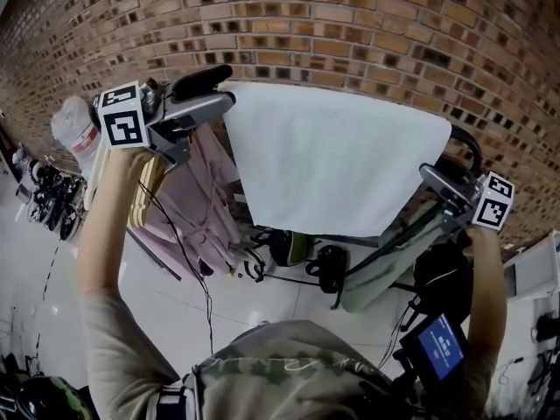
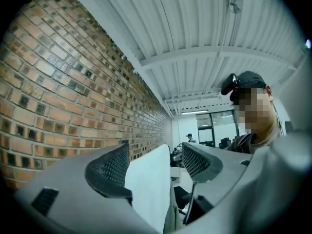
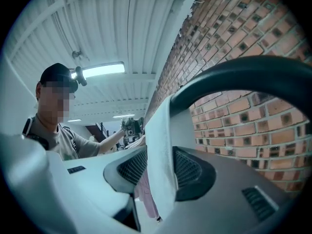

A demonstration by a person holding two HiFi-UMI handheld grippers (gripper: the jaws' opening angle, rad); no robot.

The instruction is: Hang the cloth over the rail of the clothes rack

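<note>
Closest to the head camera, at the bottom edge, is the person's chest in a mottled green shirt [image 1: 289,366], and both arms reach up and away from it toward a brick wall [image 1: 350,24]. On the left, the left arm [image 1: 109,234] is raised high and holds the left gripper [image 1: 219,90] level, its tips at the top left corner of the white cloth [image 1: 337,160]. Its jaws stand apart: in the left gripper view the cloth's edge rises between them, close to one pad with a clear gap to the other, so nothing is pinched. Just below this gripper a pink garment [image 1: 197,199] hangs on the clothes rack [image 1: 289,234]. Across the middle, the cloth lies draped over the top rail [image 1: 468,143], spread wide and flat, its front face hanging smoothly; the rail itself shows only as a dark curve past the cloth's right corner. On the right, the right arm [image 1: 488,274] is held lower, and the right gripper [image 1: 430,178] points level at the cloth's right edge, partway down. Its jaws are narrowly parted, with the cloth running between the pads, apparently loose rather than clamped. A pale green garment [image 1: 394,252] hangs beneath it. Judging from this, the hanging itself looks done, since the cloth seems to rest on the rail by its own weight. What seems left is to draw both grippers clear without dragging the cloth off.
</note>
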